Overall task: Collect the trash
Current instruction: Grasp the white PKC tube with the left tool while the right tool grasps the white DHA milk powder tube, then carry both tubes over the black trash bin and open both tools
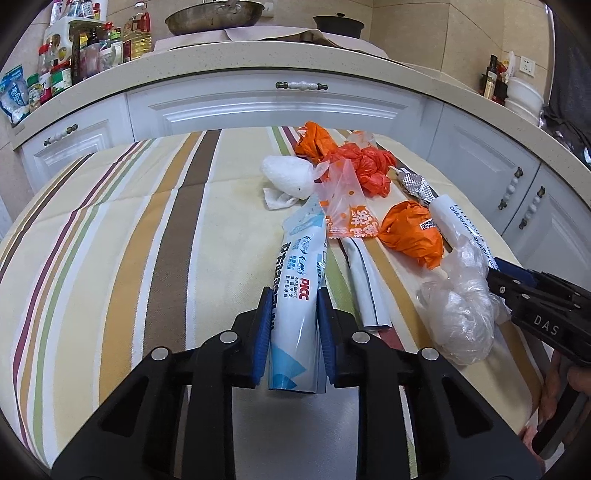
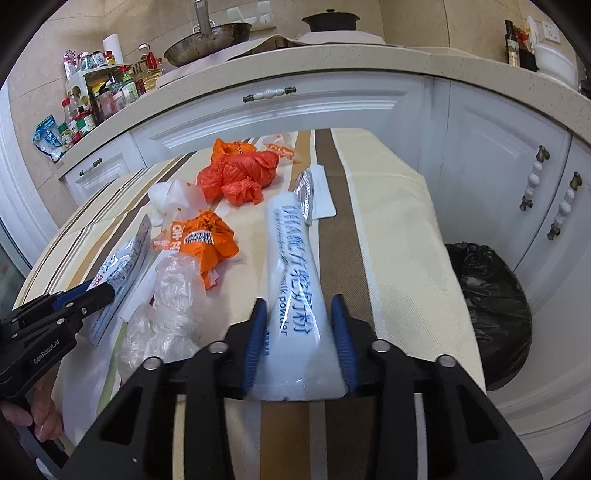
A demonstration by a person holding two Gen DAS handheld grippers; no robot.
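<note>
My left gripper (image 1: 293, 295) is shut on a blue-and-white printed packet (image 1: 295, 295) that lies lengthwise on the striped table; it also shows in the right wrist view (image 2: 122, 269). My right gripper (image 2: 299, 306) is shut on a white milk powder pouch (image 2: 295, 277) with blue lettering, seen in the left wrist view (image 1: 448, 218) too. Between them lie a crumpled clear plastic bag (image 1: 458, 317), an orange wrapper ball (image 1: 413, 232), red-orange plastic bags (image 1: 354, 162), a white tissue wad (image 1: 288, 177) and a foil strip (image 1: 415, 186).
A bin lined with a black bag (image 2: 487, 306) stands on the floor right of the table, by white cabinets (image 2: 498, 162). The striped tablecloth (image 1: 129, 229) covers the table. The counter behind holds bottles (image 1: 74, 66), a wok (image 1: 214, 14) and a pot (image 2: 328, 20).
</note>
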